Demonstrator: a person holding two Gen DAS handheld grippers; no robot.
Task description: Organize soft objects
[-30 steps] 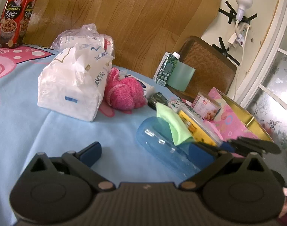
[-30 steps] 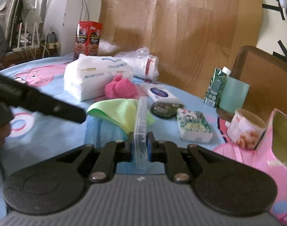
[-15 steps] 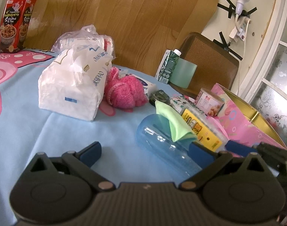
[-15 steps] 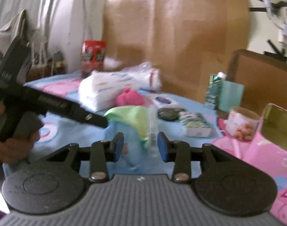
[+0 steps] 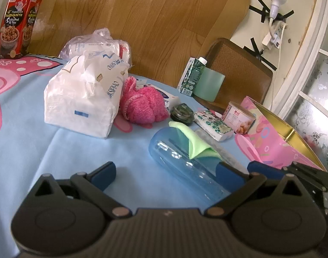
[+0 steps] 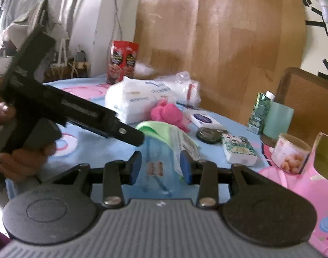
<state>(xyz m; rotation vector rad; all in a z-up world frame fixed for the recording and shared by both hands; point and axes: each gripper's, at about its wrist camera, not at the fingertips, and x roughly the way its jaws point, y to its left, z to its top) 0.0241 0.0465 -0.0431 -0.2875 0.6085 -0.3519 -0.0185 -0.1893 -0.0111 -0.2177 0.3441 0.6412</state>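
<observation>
A clear blue plastic box lies on the blue tablecloth with a green cloth and a flat packet draped in it. A pink fluffy item rests against a white tissue pack; a clear bag of soft pads lies behind. My left gripper is open and empty, low over the table just before the box. My right gripper is open and empty, raised behind the box; the left gripper's body shows at left.
A red snack box stands at the back left. A green carton, a mint cup, a tin can, a floral pack, a dark round lid and a pink box with gold inside crowd the right.
My right gripper has let go of the box's clear edge, opened and pulled back and up. The left gripper stayed open, almost still.
</observation>
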